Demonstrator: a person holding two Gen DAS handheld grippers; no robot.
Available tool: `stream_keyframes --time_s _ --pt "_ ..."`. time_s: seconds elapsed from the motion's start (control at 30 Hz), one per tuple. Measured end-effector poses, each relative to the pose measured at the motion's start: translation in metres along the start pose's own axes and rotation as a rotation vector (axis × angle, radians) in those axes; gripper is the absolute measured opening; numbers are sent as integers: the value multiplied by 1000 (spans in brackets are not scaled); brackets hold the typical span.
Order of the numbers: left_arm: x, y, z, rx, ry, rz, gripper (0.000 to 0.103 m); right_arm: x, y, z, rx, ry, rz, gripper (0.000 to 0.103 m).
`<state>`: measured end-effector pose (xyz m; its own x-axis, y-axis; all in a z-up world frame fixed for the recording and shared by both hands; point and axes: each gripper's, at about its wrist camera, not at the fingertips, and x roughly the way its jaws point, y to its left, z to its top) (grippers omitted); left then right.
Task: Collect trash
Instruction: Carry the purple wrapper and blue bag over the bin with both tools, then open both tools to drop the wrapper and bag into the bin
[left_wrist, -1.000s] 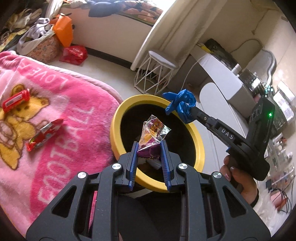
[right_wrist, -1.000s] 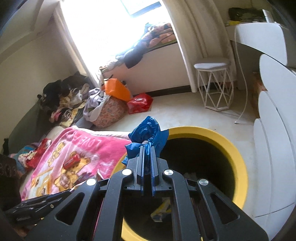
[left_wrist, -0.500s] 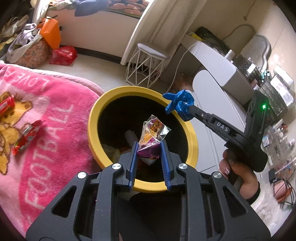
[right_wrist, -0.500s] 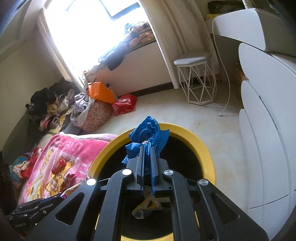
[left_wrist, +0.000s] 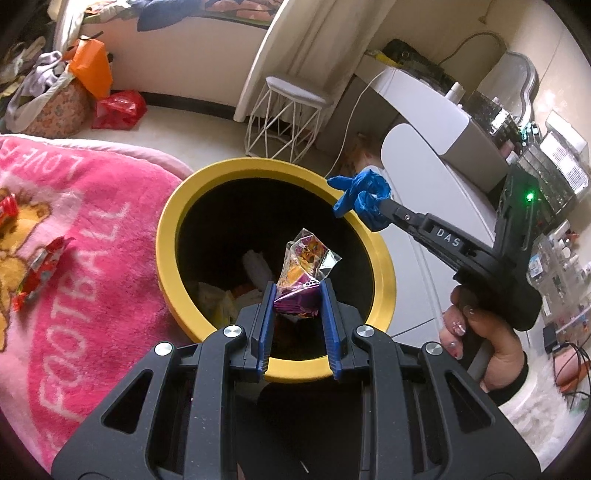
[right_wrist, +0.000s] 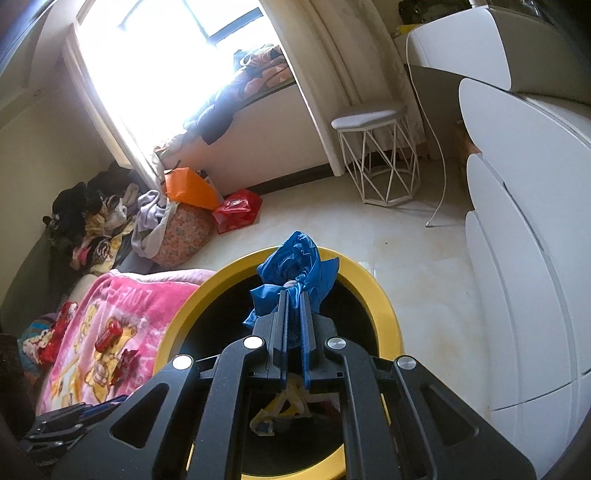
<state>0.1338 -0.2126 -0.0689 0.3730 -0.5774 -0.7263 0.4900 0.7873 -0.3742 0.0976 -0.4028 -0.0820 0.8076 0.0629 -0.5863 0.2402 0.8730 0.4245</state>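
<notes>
Hand-held grippers (left_wrist: 296, 295) (right_wrist: 293, 295) angled down over yellow bin (left_wrist: 384, 277).

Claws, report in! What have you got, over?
Left claw shut on purple snack wrapper, over yellow bin. Right claw shut on blue plastic wad, above bin rim. Nothing blocking the drop.

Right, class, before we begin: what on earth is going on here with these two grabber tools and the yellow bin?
A person is clearing up rubbish with a handheld gripper in each hand. The left gripper is shut on a purple snack wrapper, held over the open mouth of the yellow-rimmed bin. The right gripper is clamped on a crumpled blue plastic bag, held above the bin's far rim. Neither piece has been dropped yet. Other rubbish already lies inside the bin, and red wrappers remain on the pink blanket beside it.
</notes>
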Motion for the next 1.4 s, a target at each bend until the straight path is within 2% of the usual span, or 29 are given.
stream_keyframes --time_s 0.3,0.93,1.0,1.1,1.13,1.2,1.27,1.4 --pt "24 -1 2 0 43 12 19 7 -1 -4 -16 41 2 6" --pt "52 6 17 -15 50 55 19 18 -5 -10 -24 87 -12 6" --pt "53 7 20 -23 46 60 20 18 -5 -10 -25 89 -14 8" --pt "51 10 23 -29 31 61 25 18 -5 -9 -24 91 -13 8" --pt "51 10 25 -29 25 59 32 18 -5 -9 -24 91 -16 9" --pt "49 9 26 -30 16 61 44 18 -5 -9 -22 91 -16 16" --pt "46 8 28 -26 6 61 46 18 -5 -10 -19 88 -17 20" --pt "40 6 29 -13 -12 67 56 16 -6 -10 -13 86 -19 30"
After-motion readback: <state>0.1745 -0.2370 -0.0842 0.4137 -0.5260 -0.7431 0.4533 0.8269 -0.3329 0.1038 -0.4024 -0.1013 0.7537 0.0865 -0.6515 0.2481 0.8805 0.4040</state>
